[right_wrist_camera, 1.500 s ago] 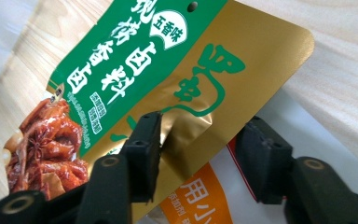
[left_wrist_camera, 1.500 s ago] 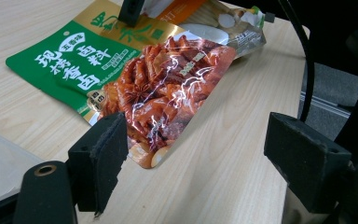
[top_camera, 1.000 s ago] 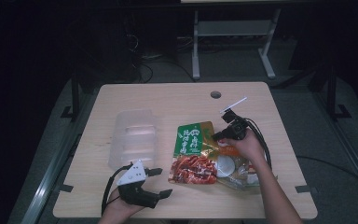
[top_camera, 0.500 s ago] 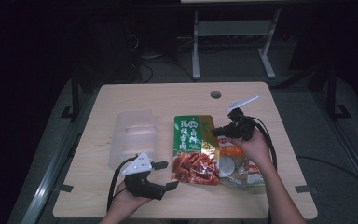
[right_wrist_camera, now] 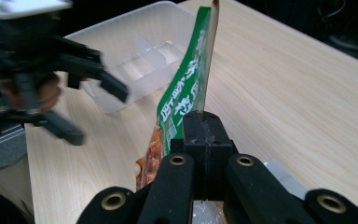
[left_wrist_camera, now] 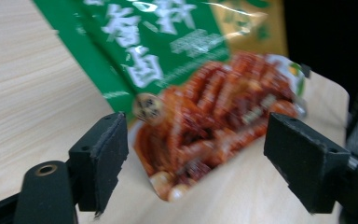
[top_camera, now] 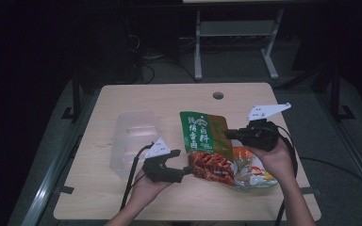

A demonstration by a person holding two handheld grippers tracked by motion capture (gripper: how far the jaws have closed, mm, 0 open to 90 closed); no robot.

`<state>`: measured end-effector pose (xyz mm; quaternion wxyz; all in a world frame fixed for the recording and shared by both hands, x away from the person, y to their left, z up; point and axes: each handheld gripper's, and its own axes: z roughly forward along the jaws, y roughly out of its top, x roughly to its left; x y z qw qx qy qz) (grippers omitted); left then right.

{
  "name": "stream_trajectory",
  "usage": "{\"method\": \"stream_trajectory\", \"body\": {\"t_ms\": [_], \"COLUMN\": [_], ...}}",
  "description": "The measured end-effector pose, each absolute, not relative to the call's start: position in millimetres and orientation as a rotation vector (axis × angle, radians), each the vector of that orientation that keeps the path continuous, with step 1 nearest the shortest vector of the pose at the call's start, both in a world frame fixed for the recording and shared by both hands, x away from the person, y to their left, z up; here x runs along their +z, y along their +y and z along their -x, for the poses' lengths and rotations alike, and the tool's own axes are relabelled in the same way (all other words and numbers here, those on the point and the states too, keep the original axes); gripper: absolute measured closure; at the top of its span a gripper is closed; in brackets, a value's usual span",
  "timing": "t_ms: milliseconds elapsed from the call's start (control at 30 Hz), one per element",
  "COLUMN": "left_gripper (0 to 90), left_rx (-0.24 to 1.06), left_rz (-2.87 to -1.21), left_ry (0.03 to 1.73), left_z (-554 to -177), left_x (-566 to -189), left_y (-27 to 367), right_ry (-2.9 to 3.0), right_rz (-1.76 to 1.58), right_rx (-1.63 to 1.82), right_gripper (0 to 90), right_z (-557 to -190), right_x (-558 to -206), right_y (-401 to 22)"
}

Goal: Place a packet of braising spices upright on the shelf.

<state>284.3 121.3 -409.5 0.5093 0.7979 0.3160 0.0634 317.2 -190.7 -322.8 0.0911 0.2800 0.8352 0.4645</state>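
A snack packet (top_camera: 203, 137), green at the top with red food printed at the bottom, is raised off the table, edge-on in the right gripper view (right_wrist_camera: 186, 91). My right gripper (top_camera: 229, 134) is shut on its right edge, the jaws pressed together on the foil (right_wrist_camera: 204, 127). My left gripper (top_camera: 185, 161) stands open at the packet's lower left corner. In the left gripper view its jaws (left_wrist_camera: 198, 154) spread wide on either side of the packet's red end (left_wrist_camera: 214, 126) without touching it. It also shows in the right gripper view (right_wrist_camera: 95, 114).
A clear plastic divided container (top_camera: 134, 139) sits left of the packet, also seen in the right gripper view (right_wrist_camera: 140, 51). Another shiny packet (top_camera: 257, 176) lies under the right hand. The wooden table (top_camera: 169, 99) has a cable hole (top_camera: 218, 95) at the back.
My right gripper has risen with the packet's edge, lifting it off the table. My left gripper has moved right, up to the packet's lower end.
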Motion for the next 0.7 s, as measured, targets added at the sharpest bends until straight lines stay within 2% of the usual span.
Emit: {"method": "stream_trajectory", "body": {"t_ms": [200,367,400,500,667,700], "left_gripper": [17.5,20.5,22.8,30.1,56.6,56.6], "left_rx": [0.138,0.088,0.013,-0.029,-0.068,-0.083], "left_rz": [-1.916,-1.939,-1.928,-1.907,-1.903,-1.909], "left_ry": [0.87,0.867,0.861,0.887,0.882,0.88], "left_z": [-307,-322,-328,-335,-340,-341], "left_x": [-419,-422,-424,-425,-427,-428], "left_y": [105,96,93,92,96,97], "right_ry": [2.467,2.467,2.467,2.469,2.456,2.456], "right_rz": [-0.839,-0.827,-0.823,-0.826,-0.845,-0.845], "right_rx": [1.406,1.419,1.419,1.421,1.42,1.42], "right_gripper": [90.0,90.0,90.0,90.0,90.0,90.0], "right_z": [-314,-314,-314,-315,-316,-316], "right_x": [-330,-331,-332,-332,-334,-334], "right_y": [-201,-204,-204,-205,-210,-210]}}
